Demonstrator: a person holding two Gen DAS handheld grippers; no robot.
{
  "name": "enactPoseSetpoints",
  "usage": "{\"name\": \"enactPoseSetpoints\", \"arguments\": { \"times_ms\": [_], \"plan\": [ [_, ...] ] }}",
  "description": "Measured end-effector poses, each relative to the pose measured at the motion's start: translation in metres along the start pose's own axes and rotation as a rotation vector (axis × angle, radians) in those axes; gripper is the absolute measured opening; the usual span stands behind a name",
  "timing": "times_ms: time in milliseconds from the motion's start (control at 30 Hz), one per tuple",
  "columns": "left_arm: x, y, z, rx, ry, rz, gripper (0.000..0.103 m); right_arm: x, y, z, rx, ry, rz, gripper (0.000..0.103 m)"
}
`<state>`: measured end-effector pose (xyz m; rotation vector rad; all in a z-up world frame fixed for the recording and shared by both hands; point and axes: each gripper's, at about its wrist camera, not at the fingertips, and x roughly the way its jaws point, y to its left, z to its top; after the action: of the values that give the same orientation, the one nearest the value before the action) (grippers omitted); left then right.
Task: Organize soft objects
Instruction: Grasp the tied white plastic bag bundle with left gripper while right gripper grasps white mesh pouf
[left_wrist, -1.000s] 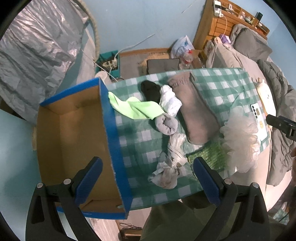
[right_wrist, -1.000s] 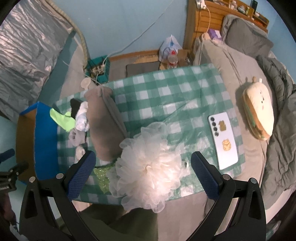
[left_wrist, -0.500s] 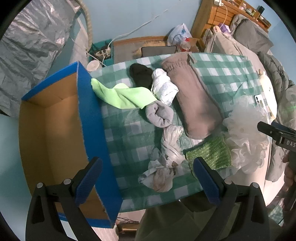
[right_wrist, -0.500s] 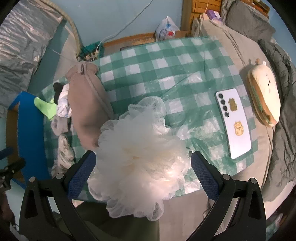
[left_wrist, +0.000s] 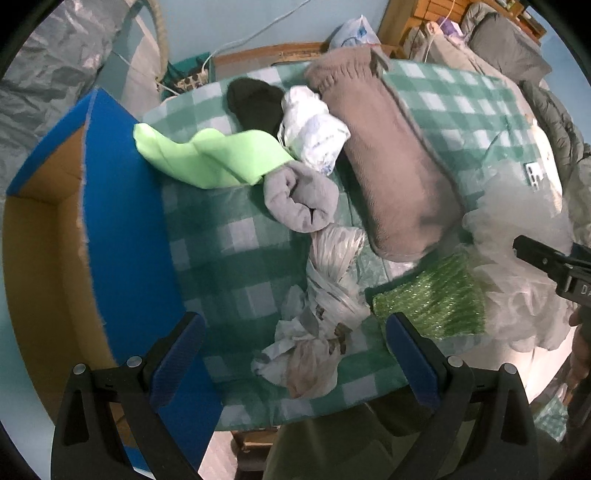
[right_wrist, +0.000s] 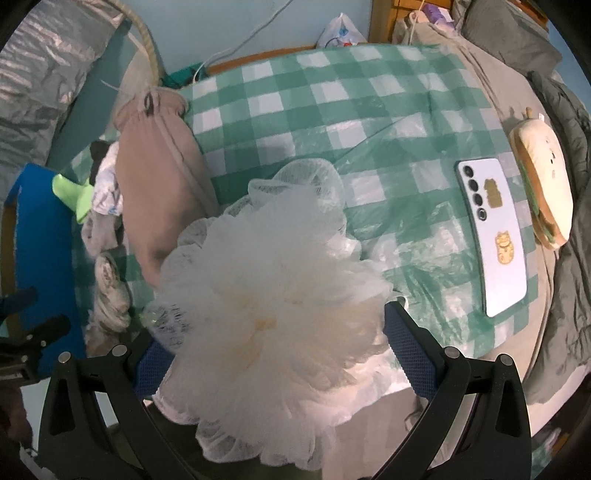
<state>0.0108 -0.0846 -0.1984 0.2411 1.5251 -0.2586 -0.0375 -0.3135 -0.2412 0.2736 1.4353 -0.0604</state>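
Observation:
A white mesh bath puff (right_wrist: 273, 295) lies at the near edge of the green-checked table (right_wrist: 332, 110). My right gripper (right_wrist: 280, 360) stands open around it, one finger on each side, the left finger partly hidden by mesh. My left gripper (left_wrist: 295, 354) is open just above a crumpled plastic bag (left_wrist: 317, 332). Beyond that lie a rolled grey sock (left_wrist: 299, 199), a lime cloth (left_wrist: 210, 158), a black sock (left_wrist: 255, 99), a white crumpled bag (left_wrist: 314, 129), a long taupe pouch (left_wrist: 391, 166) and a sparkly green sponge (left_wrist: 428, 302).
An open blue cardboard box (left_wrist: 122, 221) stands against the table's left side. A phone (right_wrist: 491, 236) lies on the right of the table, and a sandwich-shaped plush (right_wrist: 543, 192) rests on the grey bed beyond. The person's green-clad legs show below the near table edge.
Both grippers have come down closer to the table. The right one has moved forward so the puff now sits between its fingers. The left one has shifted right, over the plastic bag.

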Motion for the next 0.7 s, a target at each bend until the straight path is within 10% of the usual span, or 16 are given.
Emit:
{"name": "enactPoseSetpoints", "arguments": {
  "times_ms": [700],
  "plan": [
    [0.057,-0.001,0.009,-0.013,0.074,0.038,0.099,0.064,-0.008,-0.002,-0.044,0.11,-0.023,0.102]
  ]
}}
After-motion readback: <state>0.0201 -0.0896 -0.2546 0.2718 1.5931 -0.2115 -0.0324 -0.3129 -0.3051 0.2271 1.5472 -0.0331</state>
